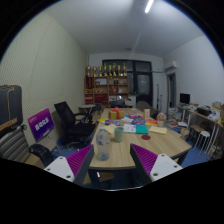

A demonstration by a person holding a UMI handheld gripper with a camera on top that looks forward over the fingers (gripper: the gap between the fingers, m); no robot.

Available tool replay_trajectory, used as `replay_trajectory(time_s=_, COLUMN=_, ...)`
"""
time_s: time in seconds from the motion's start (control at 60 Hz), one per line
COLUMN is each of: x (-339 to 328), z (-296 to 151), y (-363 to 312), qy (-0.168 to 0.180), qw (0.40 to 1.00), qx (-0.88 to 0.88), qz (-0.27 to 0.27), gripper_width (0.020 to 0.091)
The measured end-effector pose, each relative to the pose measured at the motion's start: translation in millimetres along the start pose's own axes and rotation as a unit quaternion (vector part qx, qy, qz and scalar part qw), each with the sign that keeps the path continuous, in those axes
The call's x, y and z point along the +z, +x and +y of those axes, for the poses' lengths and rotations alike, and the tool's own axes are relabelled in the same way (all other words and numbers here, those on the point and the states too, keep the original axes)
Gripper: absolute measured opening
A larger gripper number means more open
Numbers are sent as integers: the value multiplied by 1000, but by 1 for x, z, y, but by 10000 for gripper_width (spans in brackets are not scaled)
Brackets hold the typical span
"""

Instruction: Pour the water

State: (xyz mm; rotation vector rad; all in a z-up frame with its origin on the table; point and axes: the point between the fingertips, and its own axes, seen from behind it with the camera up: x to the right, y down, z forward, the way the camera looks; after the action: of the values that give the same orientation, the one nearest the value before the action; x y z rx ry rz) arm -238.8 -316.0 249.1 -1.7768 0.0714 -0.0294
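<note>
Wooden table (135, 148) cluttered with small items (too small to tell apart), shelves (107, 86) beyond against the far wall, clear bottle (102, 142) upright between the spread, unclenched fingers of the gripper (110, 162).

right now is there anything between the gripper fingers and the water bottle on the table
Nothing visible stands in the way. The gripper is open, and the bottle stands upright on the wooden table just ahead of the fingers, in line with the gap between them. The cups and other clutter sit beyond the bottle.
</note>
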Motion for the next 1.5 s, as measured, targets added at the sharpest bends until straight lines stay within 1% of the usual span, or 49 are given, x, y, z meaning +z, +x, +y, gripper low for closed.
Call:
replay_trajectory(time_s=0.117, x=47, z=19, y=-32, qy=6, qw=1000, qx=-2, qz=-15, gripper_width=814)
replay_trajectory(time_s=0.267, x=137, z=45, y=-62, qy=14, qw=999, qx=-4, qz=-30, gripper_width=812)
replay_trajectory(time_s=0.317, x=170, z=51, y=-62, qy=21, qw=1000, qx=-8, qz=-20, gripper_width=810)
replay_trajectory(time_s=0.417, x=227, z=62, y=-47, qy=36, qw=999, qx=-11, qz=16, gripper_width=806)
replay_trajectory(time_s=0.5, x=263, z=71, y=-38, qy=36, qw=999, qx=3, qz=32, gripper_width=810)
replay_trajectory(time_s=0.583, x=292, z=75, y=-38, qy=38, qw=999, qx=15, qz=24, gripper_width=822)
replay_trajectory(time_s=0.733, x=335, z=74, y=-49, qy=46, qw=999, qx=21, qz=6, gripper_width=811)
replay_trajectory(time_s=0.767, x=344, z=75, y=-51, qy=43, qw=999, qx=18, qz=1, gripper_width=801)
replay_trajectory(time_s=0.8, x=353, z=81, y=-51, qy=32, qw=999, qx=15, qz=-1, gripper_width=780)
replay_trajectory(time_s=0.833, x=360, z=90, y=-48, qy=15, qw=1000, qx=13, qz=3, gripper_width=638)
replay_trajectory(time_s=0.867, x=365, z=88, y=-43, qy=23, qw=1000, qx=15, qz=1, gripper_width=630)
replay_trajectory(time_s=0.95, x=369, z=86, y=-47, qy=28, qw=1000, qx=0, qz=-14, gripper_width=590)
replay_trajectory(time_s=0.967, x=370, z=86, y=-50, qy=28, qw=999, qx=-2, qz=-20, gripper_width=595)
replay_trajectory(time_s=0.983, x=372, z=82, y=-59, qy=26, qw=999, qx=-2, qz=-25, gripper_width=568)
replay_trajectory(time_s=1.0, x=373, z=85, y=-59, qy=25, qw=999, qx=1, qz=-33, gripper_width=566)
replay_trajectory(time_s=1.05, x=376, z=88, y=-66, qy=13, qw=998, qx=8, qz=-54, gripper_width=545)
replay_trajectory(time_s=1.067, x=378, z=88, y=-66, qy=9, qw=998, qx=6, qz=-57, gripper_width=521)
replay_trajectory(time_s=1.083, x=379, z=88, y=-67, qy=6, qw=998, qx=4, qz=-60, gripper_width=523)
replay_trajectory(time_s=1.1, x=381, z=88, y=-69, qy=1, qw=998, qx=3, qz=-65, gripper_width=493)
replay_trajectory(time_s=1.117, x=387, z=85, y=-74, qy=-6, qw=997, qx=6, qz=-72, gripper_width=492)
replay_trajectory(time_s=1.133, x=391, z=86, y=-71, qy=-11, qw=996, qx=11, qz=-88, gripper_width=493)
replay_trajectory(time_s=1.15, x=391, z=85, y=-77, qy=-18, qw=994, qx=21, qz=-103, gripper_width=468)
replay_trajectory(time_s=1.2, x=394, z=73, y=-108, qy=-34, qw=987, qx=62, qz=-142, gripper_width=464)
replay_trajectory(time_s=1.233, x=397, z=60, y=-121, qy=-39, qw=982, qx=80, qz=-164, gripper_width=466)
replay_trajectory(time_s=1.267, x=406, z=45, y=-122, qy=-36, qw=978, qx=98, qz=-182, gripper_width=465)
replay_trajectory(time_s=1.383, x=427, z=-40, y=-141, qy=-21, qw=946, qx=230, qz=-226, gripper_width=466)
replay_trajectory(time_s=1.417, x=435, z=-64, y=-139, qy=-15, qw=930, qx=284, qz=-233, gripper_width=466)
replay_trajectory(time_s=1.433, x=446, z=-67, y=-129, qy=-10, qw=918, qx=314, qz=-242, gripper_width=466)
replay_trajectory(time_s=1.5, x=458, z=-103, y=-110, qy=-8, qw=851, qx=454, qz=-263, gripper_width=464)
